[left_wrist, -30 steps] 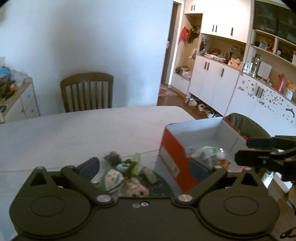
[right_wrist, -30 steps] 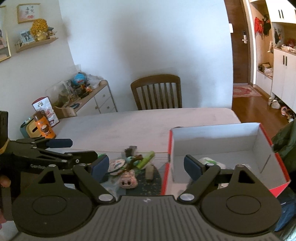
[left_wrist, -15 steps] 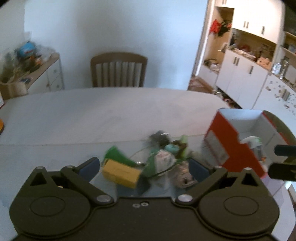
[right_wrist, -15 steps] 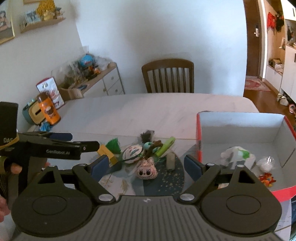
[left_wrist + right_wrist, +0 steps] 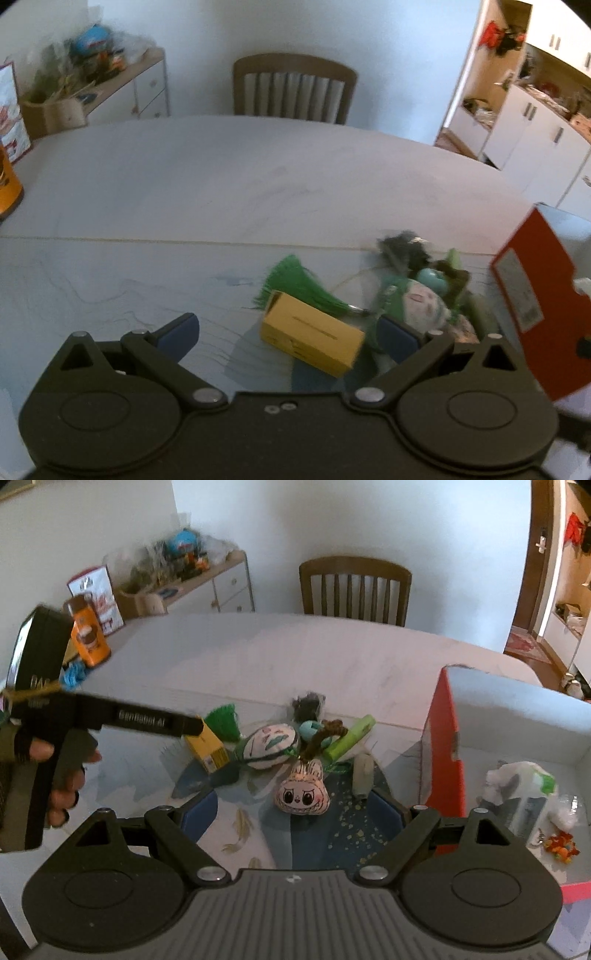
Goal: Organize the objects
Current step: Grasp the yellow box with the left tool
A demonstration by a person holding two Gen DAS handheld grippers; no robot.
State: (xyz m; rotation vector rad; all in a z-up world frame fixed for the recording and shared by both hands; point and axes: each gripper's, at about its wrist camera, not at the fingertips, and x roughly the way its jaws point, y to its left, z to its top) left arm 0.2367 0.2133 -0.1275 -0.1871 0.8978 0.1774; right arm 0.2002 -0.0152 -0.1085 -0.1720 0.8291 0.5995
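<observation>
Yellow, the small box (image 5: pixel 312 338) is framed between the spread left gripper (image 5: pixel 288 328), evidently so it can be pinched and boxed.

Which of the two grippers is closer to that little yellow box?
Left. The left gripper hovers open right over the yellow box; the right gripper sits open further right, by the pink plush.

Soft, cool indoor light was even and shadows faint. Motion blur smeared the toys ahead of the left jaws. Fisheye edges curved and darkened.
</observation>
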